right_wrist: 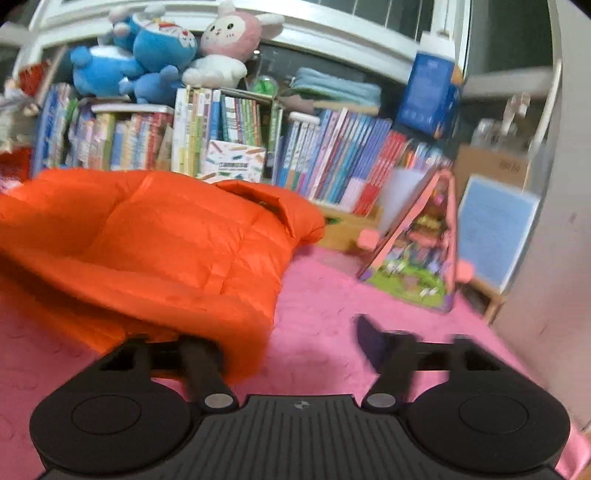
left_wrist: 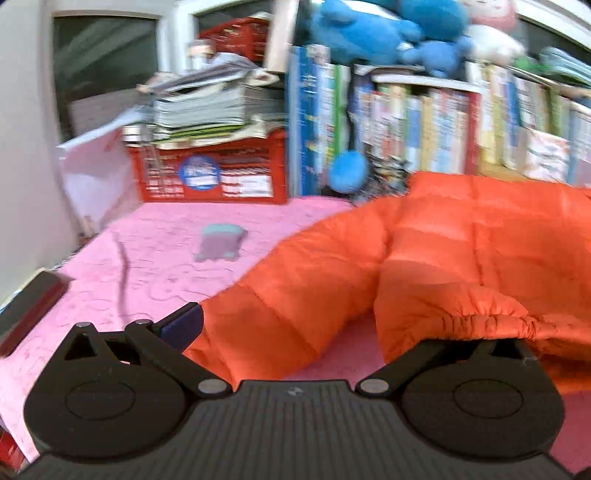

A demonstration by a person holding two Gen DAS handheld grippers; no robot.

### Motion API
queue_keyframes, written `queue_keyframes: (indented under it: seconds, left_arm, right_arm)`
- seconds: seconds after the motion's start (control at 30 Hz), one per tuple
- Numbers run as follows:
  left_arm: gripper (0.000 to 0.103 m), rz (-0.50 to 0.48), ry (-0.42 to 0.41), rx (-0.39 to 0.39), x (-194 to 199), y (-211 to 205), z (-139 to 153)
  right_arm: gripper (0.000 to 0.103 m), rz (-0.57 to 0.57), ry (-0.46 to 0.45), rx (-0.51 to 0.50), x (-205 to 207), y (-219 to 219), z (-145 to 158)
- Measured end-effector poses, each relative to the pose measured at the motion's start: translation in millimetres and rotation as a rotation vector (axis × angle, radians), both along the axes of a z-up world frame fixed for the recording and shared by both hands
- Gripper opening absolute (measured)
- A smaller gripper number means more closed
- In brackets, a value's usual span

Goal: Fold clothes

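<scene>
orange jacket spread out, first fold not yet gripped

the orange puffy jacket [left_wrist: 424, 251] lies rumpled on the pink table [left_wrist: 155, 258]. my left gripper [left_wrist: 347, 325] has its jaws apart, fabric draped between them. my right gripper [right_wrist: 291, 343] also stands apart, unclamped at the hem. next i judge i must close on an edge.

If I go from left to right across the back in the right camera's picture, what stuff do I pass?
Blue plush toys → pink bunny plush → leaning row of blue and red books → pink toy house → blue board.
</scene>
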State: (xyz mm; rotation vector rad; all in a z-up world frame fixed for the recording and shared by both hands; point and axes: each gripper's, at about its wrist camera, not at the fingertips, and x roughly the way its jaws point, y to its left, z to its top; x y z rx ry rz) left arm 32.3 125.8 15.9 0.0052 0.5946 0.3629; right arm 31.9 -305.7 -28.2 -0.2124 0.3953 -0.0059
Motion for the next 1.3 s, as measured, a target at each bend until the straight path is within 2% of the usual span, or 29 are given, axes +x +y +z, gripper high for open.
queue_keyframes:
  seconds: [0.03,0.1,0.17,0.23,0.3,0.4,0.47,0.5,0.63,0.7,0.8,0.83,0.9,0.93,0.97,1.03,1.07,1.13,1.2,1.3]
  left_arm:
    - [0.103,-0.027,0.014,0.02,-6.9,-0.4,-0.2]
    - [0.103,-0.066,0.031,0.119,-25.5,-14.0,-2.4]
    - [0.103,-0.102,0.034,0.15,-43.8,-17.8,-4.0]
    - [0.103,-0.131,0.069,0.118,-65.5,-16.6,-7.1]
    - [0.103,-0.158,0.139,0.064,-77.3,-14.3,-16.7]
    - [0.103,-0.204,0.243,0.002,-89.0,-15.7,-33.2]
    - [0.103,-0.238,0.303,-0.062,-92.0,-15.1,-34.3]
    - [0.103,-0.272,0.332,-0.131,-91.0,-11.7,-31.5]
    - [0.103,-0.558,0.356,-0.463,-99.3,-4.7,-9.6]
    - [0.103,-0.692,0.352,-0.595,-104.9,-3.5,1.9]
    - [0.103,-0.765,0.296,-0.556,-113.8,-7.1,22.0]
    - [0.103,-0.771,0.266,-0.549,-115.4,-5.3,27.9]
    - [0.103,-0.749,0.174,-0.587,-112.4,6.3,37.1]
    - [0.103,-0.718,0.118,-0.609,-104.4,13.1,38.8]
    - [0.103,-0.671,0.056,-0.62,-94.7,16.9,38.5]
    - [0.103,-0.557,-0.05,-0.615,-65.2,19.6,33.3]
    - [0.103,-0.511,-0.068,-0.598,-44.2,18.3,28.6]
    - [0.103,-0.454,-0.067,-0.547,-1.6,11.1,17.1]
    - [0.103,-0.384,-0.016,-0.484,43.2,-1.2,-2.0]
    - [0.103,-0.277,0.076,-0.441,87.2,-7.6,-26.7]
  right_arm:
    - [0.07,0.0,0.002,-0.023,-3.8,-1.2,-2.0]
    - [0.07,0.017,0.006,-0.089,-15.3,-0.6,-5.3]
    - [0.076,0.048,0.035,-0.103,-30.4,-6.3,-7.2]
    - [0.082,0.064,0.057,-0.114,-49.1,-11.4,-8.0]
    - [0.088,0.066,0.081,-0.129,-69.6,-14.8,-10.2]
    - [0.088,0.045,0.129,-0.139,-93.4,-18.1,-17.6]
    - [0.087,0.059,0.153,-0.13,-104.7,-20.5,-21.4]
    - [0.085,0.08,0.164,-0.115,-108.9,-22.6,-21.6]
    - [0.084,0.25,0.189,0.02,-122.9,-35.6,-2.5]
    - [0.09,0.372,0.145,0.014,-138.3,-40.3,13.2]
    - [0.094,0.429,0.157,-0.018,-150.9,-52.3,32.8]
    - [0.094,0.434,0.155,-0.018,-154.3,-57.1,38.5]
    - [0.095,0.429,0.128,0.003,-160.5,-67.7,49.2]
    - [0.099,0.415,0.091,0.039,-161.1,-73.4,53.5]
    - [0.103,0.397,0.07,0.096,-151.5,-75.2,54.3]
    - [0.103,0.358,0.041,0.218,-126.1,-76.0,53.8]
    - [0.103,0.339,0.026,0.28,-113.3,-76.5,53.5]
    - [0.103,0.265,0.101,0.373,-59.6,-74.7,38.1]
    - [0.103,0.187,0.214,0.439,-1.6,-67.5,14.7]
    - [0.101,0.094,0.334,0.452,69.2,-45.3,-22.4]
